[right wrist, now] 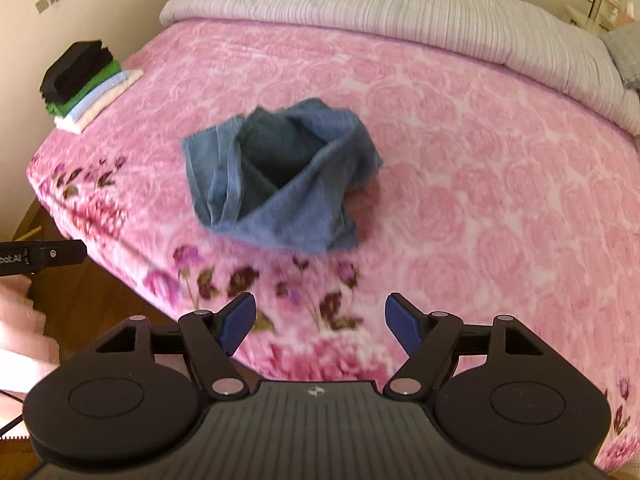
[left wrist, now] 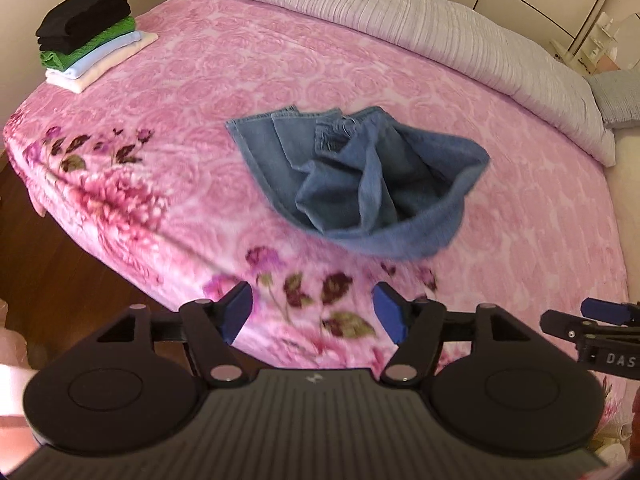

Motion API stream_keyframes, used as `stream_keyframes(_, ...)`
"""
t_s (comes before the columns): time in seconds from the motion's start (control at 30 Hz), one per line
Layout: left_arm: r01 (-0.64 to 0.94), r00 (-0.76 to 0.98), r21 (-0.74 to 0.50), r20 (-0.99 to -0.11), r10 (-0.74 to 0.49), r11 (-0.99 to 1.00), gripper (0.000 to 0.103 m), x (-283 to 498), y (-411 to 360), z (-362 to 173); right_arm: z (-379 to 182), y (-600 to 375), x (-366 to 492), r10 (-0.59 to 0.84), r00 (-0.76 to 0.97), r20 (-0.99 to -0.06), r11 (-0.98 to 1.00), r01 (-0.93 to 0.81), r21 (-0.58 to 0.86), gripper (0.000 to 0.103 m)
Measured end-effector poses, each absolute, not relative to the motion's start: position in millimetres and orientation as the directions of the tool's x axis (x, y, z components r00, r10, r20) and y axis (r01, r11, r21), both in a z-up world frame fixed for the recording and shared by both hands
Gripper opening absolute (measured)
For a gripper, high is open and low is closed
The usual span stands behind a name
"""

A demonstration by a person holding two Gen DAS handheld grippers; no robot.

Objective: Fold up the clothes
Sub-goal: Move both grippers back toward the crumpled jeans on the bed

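Note:
A crumpled blue denim garment [left wrist: 356,182] lies loose on the pink floral bedspread [left wrist: 240,80], near the bed's front edge; it also shows in the right wrist view [right wrist: 280,184]. My left gripper [left wrist: 312,314] is open and empty, held above the bed's front edge, short of the denim. My right gripper [right wrist: 320,326] is open and empty, also short of the denim. The right gripper's tip shows at the right of the left wrist view [left wrist: 600,312].
A stack of folded clothes [left wrist: 86,28], black on green, light blue and cream, sits at the bed's far left corner [right wrist: 84,84]. A grey ribbed cover [left wrist: 400,12] lies along the head of the bed. Wooden floor [left wrist: 60,260] lies below the bed's left edge.

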State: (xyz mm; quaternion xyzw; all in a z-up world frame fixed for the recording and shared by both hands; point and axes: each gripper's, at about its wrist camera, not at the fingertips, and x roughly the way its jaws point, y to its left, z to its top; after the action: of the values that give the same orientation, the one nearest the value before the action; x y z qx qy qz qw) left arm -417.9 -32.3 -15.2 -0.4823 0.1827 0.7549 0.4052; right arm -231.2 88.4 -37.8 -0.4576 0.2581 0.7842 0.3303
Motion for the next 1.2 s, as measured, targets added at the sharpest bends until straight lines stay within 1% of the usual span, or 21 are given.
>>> stream_keyframes(0.27,-0.781,-0.225,-0.106,-0.871,0.437,-0.615,0.064,-369,-54,-8,-32,71,-193,0.302,-0.377,-0.875,-0.661,-0.745,0.092,0.079)
stream_keyframes(0.43,-0.779,-0.255,-0.088,-0.86,0.442,-0.621,0.066,-358,-56,2,-25,71,-181,0.309,-0.404,-0.861,-0.666,-0.738,0.108,0.083)
stream_keyframes(0.63,-0.786,-0.267,-0.074,-0.855,0.445,-0.614,0.067,-352,-47,7,-21,81,-175,0.316,-0.421,-0.85,-0.657,-0.744,0.124,0.083)
stream_keyframes(0.97,-0.772,-0.243,-0.103,-0.864,0.441,-0.627,0.069,-369,-36,-6,-23,103,-180,0.327,-0.418,-0.847,-0.643,-0.756,0.125,0.083)
stream_keyframes(1.2,-0.759,-0.208,-0.156,-0.863,0.461,-0.632,0.069,-404,-24,-16,-26,124,-198,0.341,-0.411,-0.846,-0.629,-0.768,0.119,0.083)
